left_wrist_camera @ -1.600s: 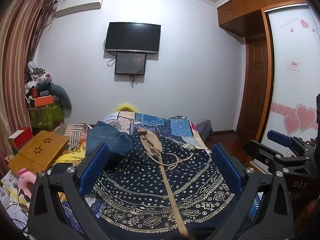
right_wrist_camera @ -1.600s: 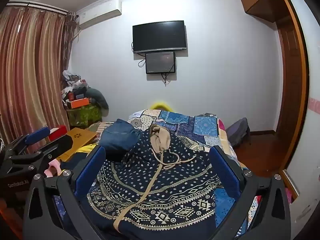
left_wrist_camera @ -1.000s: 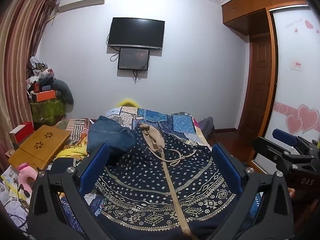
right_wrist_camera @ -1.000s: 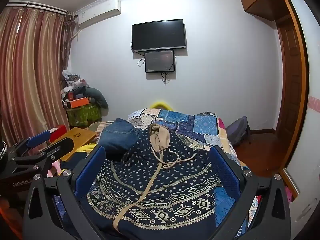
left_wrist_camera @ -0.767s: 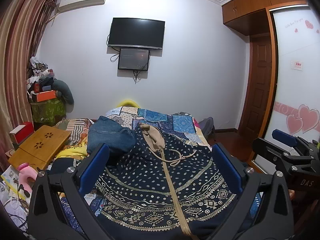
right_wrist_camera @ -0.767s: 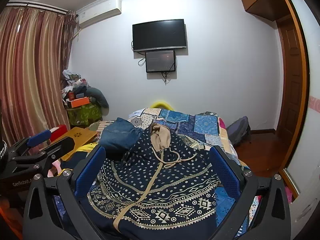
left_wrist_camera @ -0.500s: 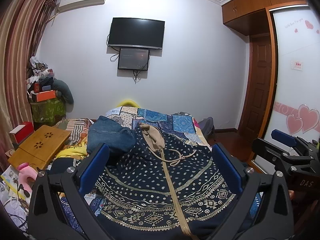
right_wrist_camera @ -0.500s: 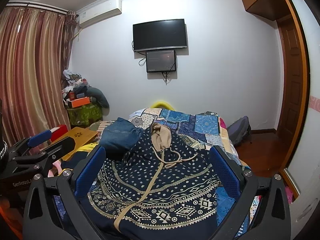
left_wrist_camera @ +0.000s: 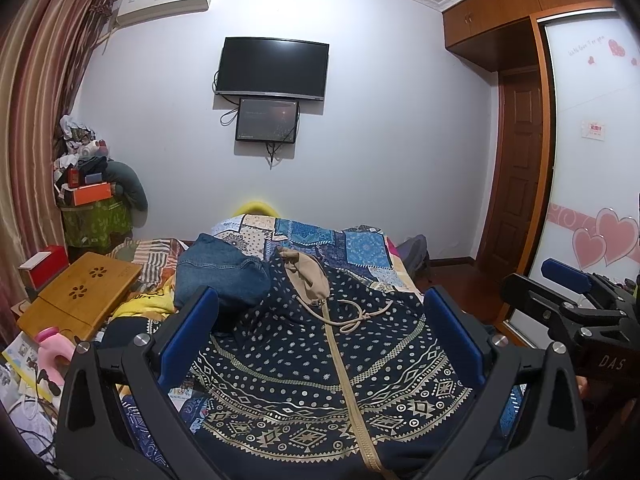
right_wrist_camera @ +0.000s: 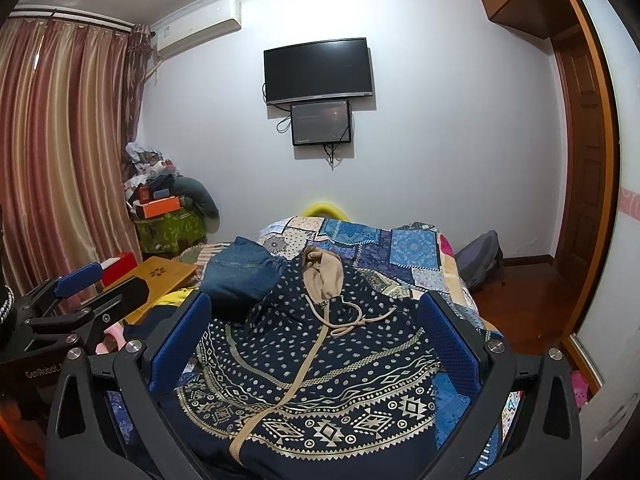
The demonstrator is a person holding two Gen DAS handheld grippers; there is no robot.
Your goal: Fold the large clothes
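Observation:
A navy hoodie [left_wrist_camera: 320, 356] [right_wrist_camera: 320, 364] with gold dots and geometric bands lies spread on the bed, zipper toward me, tan-lined hood [left_wrist_camera: 306, 276] [right_wrist_camera: 322, 276] and drawstring at its far end. My left gripper [left_wrist_camera: 320, 320] hovers open above it, blue pads wide apart, nothing between them. My right gripper [right_wrist_camera: 312, 320] is likewise open over the hoodie. Each gripper shows at the edge of the other's view: the right gripper [left_wrist_camera: 576, 292], the left gripper [right_wrist_camera: 76, 284].
Folded blue jeans [left_wrist_camera: 220, 268] [right_wrist_camera: 240, 272] rest at the hoodie's far left on the patchwork bedspread [left_wrist_camera: 320, 236]. A wooden lap desk [left_wrist_camera: 80, 296] and clutter sit left of the bed. A backpack [right_wrist_camera: 480, 256], a door and a wardrobe stand to the right.
Both grippers have stayed open. The views drifted only slightly; the hoodie and jeans have not moved.

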